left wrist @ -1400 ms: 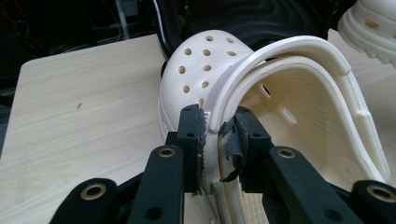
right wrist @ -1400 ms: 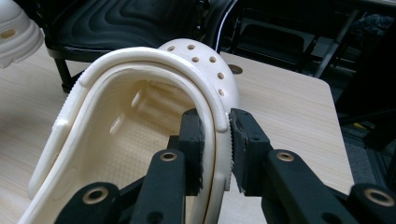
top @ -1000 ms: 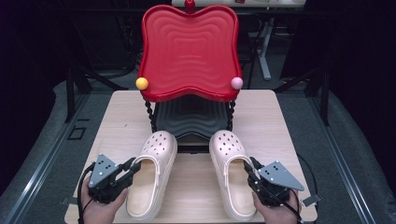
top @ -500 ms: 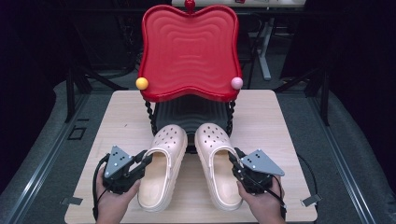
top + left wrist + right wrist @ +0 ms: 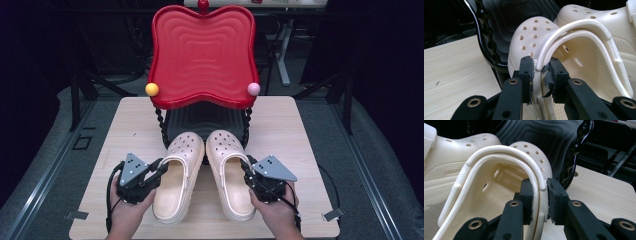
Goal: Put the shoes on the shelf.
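Note:
Two cream clogs lie side by side on the wooden table [image 5: 300, 135], toes pointing at the black lower shelf of a red-topped rack [image 5: 202, 55]. My left gripper [image 5: 159, 167] is shut on the outer rim of the left clog [image 5: 177, 175]; in the left gripper view the jaws pinch that clog's [image 5: 579, 52] side wall, gripper [image 5: 541, 75]. My right gripper [image 5: 246, 165] is shut on the outer rim of the right clog [image 5: 230, 172]; in the right gripper view its jaws clamp that clog's [image 5: 499, 175] wall, gripper [image 5: 540, 200].
The rack has a wavy red top tray, twisted black posts [image 5: 161, 125], a yellow ball [image 5: 152, 89] and a pink ball [image 5: 253, 89] at its front corners. Its black ribbed shelf [image 5: 202, 120] lies just beyond the clog toes. Bare table shows to both sides.
Both grippers have carried the clogs inward and forward; the shoes, once apart near the front edge, now lie close together with toes at the black shelf.

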The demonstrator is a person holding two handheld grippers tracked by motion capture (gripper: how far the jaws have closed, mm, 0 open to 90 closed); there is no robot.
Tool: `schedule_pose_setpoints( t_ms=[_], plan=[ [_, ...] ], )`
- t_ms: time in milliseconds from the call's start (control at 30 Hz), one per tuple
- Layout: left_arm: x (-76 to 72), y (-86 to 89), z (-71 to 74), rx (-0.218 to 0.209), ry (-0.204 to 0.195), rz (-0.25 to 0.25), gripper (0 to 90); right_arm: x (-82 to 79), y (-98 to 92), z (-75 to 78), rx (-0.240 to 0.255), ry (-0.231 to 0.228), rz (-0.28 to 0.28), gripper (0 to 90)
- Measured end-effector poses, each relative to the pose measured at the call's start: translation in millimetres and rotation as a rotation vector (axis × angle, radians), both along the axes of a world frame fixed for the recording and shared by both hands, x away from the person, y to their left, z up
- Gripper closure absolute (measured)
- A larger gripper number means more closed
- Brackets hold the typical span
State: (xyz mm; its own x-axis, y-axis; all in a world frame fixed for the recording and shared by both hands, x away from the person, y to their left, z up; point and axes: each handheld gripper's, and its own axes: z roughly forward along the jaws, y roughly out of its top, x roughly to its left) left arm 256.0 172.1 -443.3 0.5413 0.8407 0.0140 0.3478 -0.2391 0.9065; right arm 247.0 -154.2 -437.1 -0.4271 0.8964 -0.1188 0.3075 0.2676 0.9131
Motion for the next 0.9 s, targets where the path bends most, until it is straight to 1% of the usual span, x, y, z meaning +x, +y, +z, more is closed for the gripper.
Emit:
schedule_pose_setpoints(
  t_ms=[100,133,267,400,600,733,800,900],
  plan=[
    [0.7,-2.4,0.3,0.002,-0.003,-0.003,75.0,0.7,1.3,-0.6,0.004,0.005,0.003,75.1],
    [0.7,-2.8,0.6,0.003,-0.003,-0.003,75.0,1.2,2.1,-1.1,0.008,0.0,0.002,75.1],
    [1.6,-4.6,2.5,0.003,-0.008,0.0,75.0,2.5,3.6,-1.0,0.006,0.003,0.001,75.1],
    [7.0,-7.0,5.9,0.002,-0.015,0.005,75.0,7.1,6.2,-1.1,0.006,-0.009,0.001,75.1],
    [20.8,-13.0,8.6,0.007,-0.032,0.012,75.0,20.5,7.7,0.9,0.006,-0.021,-0.011,75.1],
    [34.0,-17.1,9.5,0.007,-0.037,0.025,75.0,34.3,10.1,1.9,-0.002,-0.029,-0.026,75.0],
    [40.5,-20.0,10.0,0.004,-0.048,0.033,75.0,41.5,12.3,2.1,-0.005,-0.036,-0.032,75.0],
    [50.9,-24.6,10.3,0.017,-0.055,0.04,74.9,50.8,17.3,1.5,-0.015,-0.044,-0.042,75.0]
  ],
)
